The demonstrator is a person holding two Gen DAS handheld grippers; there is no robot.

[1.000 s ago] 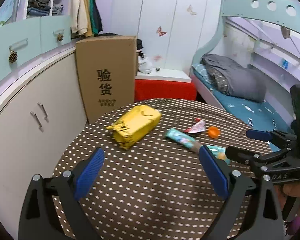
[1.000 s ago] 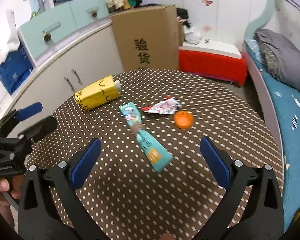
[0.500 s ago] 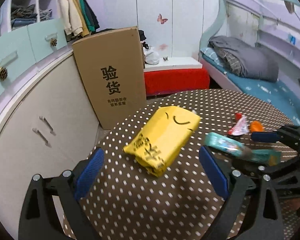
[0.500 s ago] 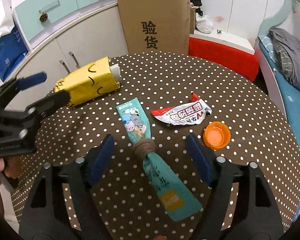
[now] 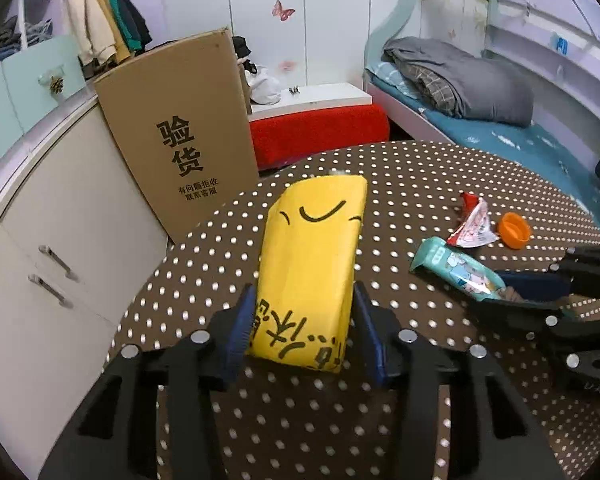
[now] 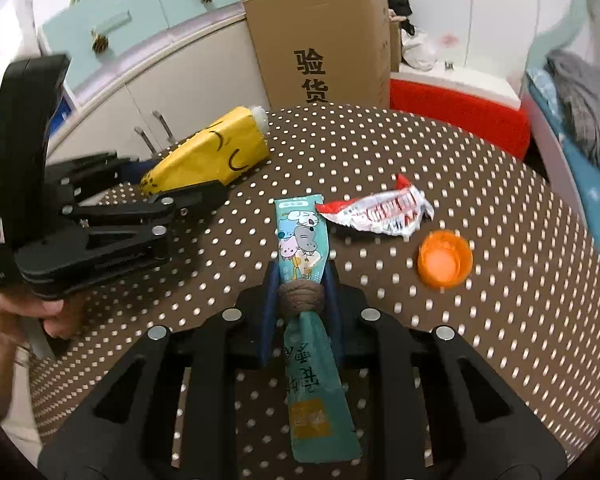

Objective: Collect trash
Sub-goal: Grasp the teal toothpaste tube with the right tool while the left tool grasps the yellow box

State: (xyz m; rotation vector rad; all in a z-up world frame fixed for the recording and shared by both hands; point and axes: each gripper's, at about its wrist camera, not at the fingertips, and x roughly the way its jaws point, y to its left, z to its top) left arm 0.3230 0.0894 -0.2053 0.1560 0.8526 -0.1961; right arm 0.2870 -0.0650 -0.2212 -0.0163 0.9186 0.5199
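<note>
A yellow tissue pack (image 5: 314, 264) lies on the brown dotted round table (image 5: 412, 176). My left gripper (image 5: 305, 332) is shut on its near end; it also shows in the right wrist view (image 6: 216, 156). My right gripper (image 6: 300, 300) is shut on the knotted middle of a teal wrapper (image 6: 300, 240), also seen in the left wrist view (image 5: 456, 266). A crumpled red and white wrapper (image 6: 380, 210) and an orange bottle cap (image 6: 444, 260) lie to the right of it.
A tall cardboard box (image 5: 180, 132) stands against white cabinets (image 5: 60, 240) beyond the table's far left edge. A red bench (image 5: 320, 128) and a bed (image 5: 460, 80) lie behind the table. The left gripper's body (image 6: 80, 220) sits left of my right gripper.
Both grippers moved forward and closed: the left onto the yellow pack, the right onto the teal wrapper. Both were open a second ago.
</note>
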